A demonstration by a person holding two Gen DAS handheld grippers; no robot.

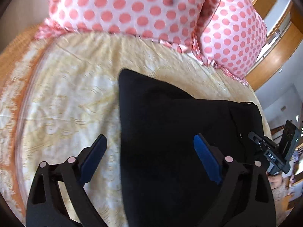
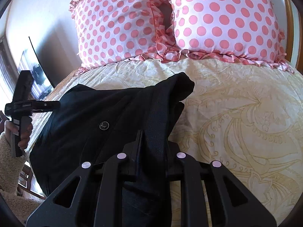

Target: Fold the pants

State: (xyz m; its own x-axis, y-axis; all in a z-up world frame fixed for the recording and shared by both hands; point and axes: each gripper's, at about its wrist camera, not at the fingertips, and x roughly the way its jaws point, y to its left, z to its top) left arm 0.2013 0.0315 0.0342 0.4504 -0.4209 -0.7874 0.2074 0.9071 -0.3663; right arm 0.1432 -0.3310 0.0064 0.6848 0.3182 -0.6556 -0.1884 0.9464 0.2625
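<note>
Black pants lie on a cream patterned bedspread. In the left wrist view my left gripper is open, its blue-padded fingers spread over the pants' left edge. My right gripper shows at the far right of that view. In the right wrist view my right gripper is shut on a bunched fold of the pants, near a round button. My left gripper shows at the left of that view, at the pants' far edge.
Two pink polka-dot pillows stand at the head of the bed. A wooden bed frame runs along the right in the left wrist view. The bedspread stretches to the right of the pants. A wall and framed picture are on the left.
</note>
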